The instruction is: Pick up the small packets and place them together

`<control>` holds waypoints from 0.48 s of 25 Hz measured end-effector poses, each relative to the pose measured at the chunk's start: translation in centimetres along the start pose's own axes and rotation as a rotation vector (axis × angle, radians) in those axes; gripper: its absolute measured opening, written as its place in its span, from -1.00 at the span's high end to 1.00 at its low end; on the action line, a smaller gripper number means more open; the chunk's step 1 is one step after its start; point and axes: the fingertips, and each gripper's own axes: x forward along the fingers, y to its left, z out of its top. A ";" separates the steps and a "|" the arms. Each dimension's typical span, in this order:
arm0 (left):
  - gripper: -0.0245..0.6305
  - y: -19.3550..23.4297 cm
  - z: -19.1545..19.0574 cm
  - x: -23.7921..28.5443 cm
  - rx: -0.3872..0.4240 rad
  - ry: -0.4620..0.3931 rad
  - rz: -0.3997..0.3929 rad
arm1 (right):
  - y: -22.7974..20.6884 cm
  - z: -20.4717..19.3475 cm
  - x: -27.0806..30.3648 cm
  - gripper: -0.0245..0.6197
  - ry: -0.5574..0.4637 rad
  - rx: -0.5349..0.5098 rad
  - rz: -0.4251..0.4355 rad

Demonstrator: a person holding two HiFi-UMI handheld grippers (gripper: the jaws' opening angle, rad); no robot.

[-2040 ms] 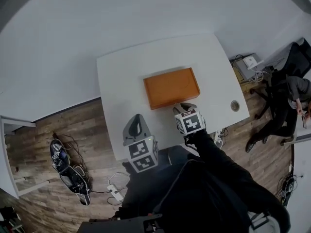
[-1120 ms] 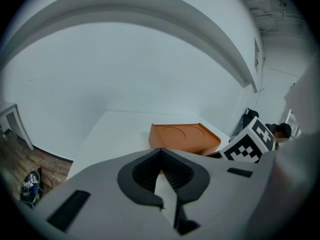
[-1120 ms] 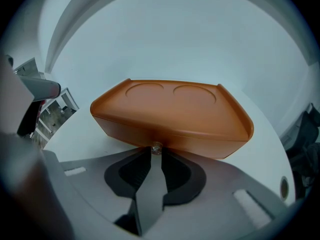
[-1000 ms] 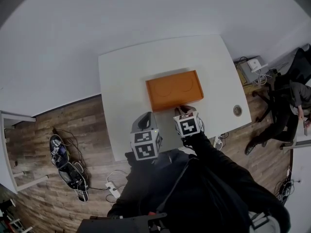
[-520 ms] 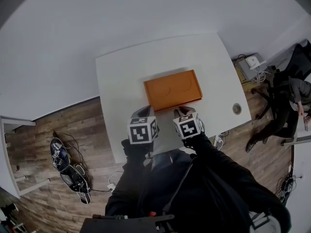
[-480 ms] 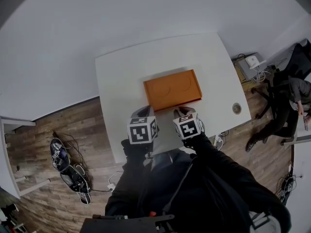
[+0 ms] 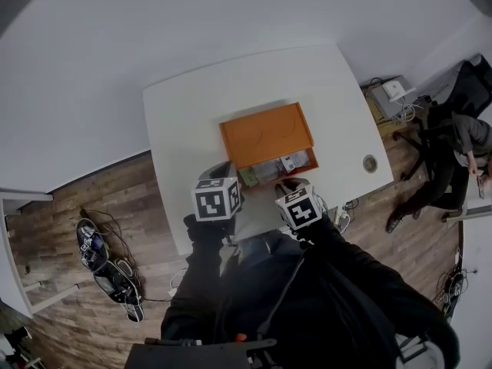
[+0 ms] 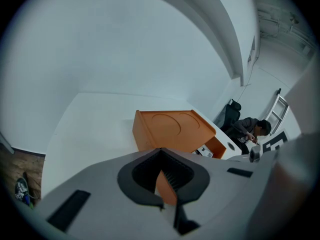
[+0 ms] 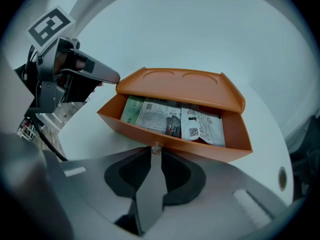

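Observation:
An orange box (image 7: 265, 133) lies on the white table (image 7: 192, 114), and its drawer (image 9: 235, 144) stands pulled out toward me. Several small packets (image 9: 172, 116) lie flat inside, green at the left and white ones to the right; they also show in the head view as packets (image 7: 270, 171). My right gripper (image 9: 156, 148) is shut on the small clear knob (image 9: 157, 147) at the drawer's front wall. My left gripper (image 7: 225, 169) sits at the box's near left corner (image 9: 120, 86). Its jaws stand almost together with a strip of orange between them (image 8: 165, 189).
A round grommet hole (image 7: 370, 162) sits near the table's right edge. A seated person (image 7: 469, 141) and equipment with cables are on the floor to the right. Shoes and cables (image 7: 100, 252) lie on the wooden floor at left.
The drawer has slid out of the box toward me with the right gripper on its knob, uncovering the packets. The left gripper has come up to the box's left corner.

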 end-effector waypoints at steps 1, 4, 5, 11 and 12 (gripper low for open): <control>0.93 0.0 0.0 0.0 0.000 0.000 0.000 | 0.2 -0.4 -0.2 0.72 0.003 0.000 0.004; 0.93 0.0 0.0 0.0 -0.001 0.000 0.004 | 0.5 -1.2 -0.7 0.72 0.012 -0.007 0.010; 0.93 0.0 0.0 0.0 -0.001 -0.001 0.005 | 0.7 -1.5 -0.8 0.72 0.016 -0.005 0.012; 0.93 0.0 0.1 -0.1 -0.002 -0.007 0.004 | 1.4 -2.7 -1.4 0.72 0.026 0.001 0.020; 0.93 0.0 0.1 -0.1 -0.003 -0.008 0.005 | 1.5 -2.8 -1.5 0.72 0.030 0.002 0.019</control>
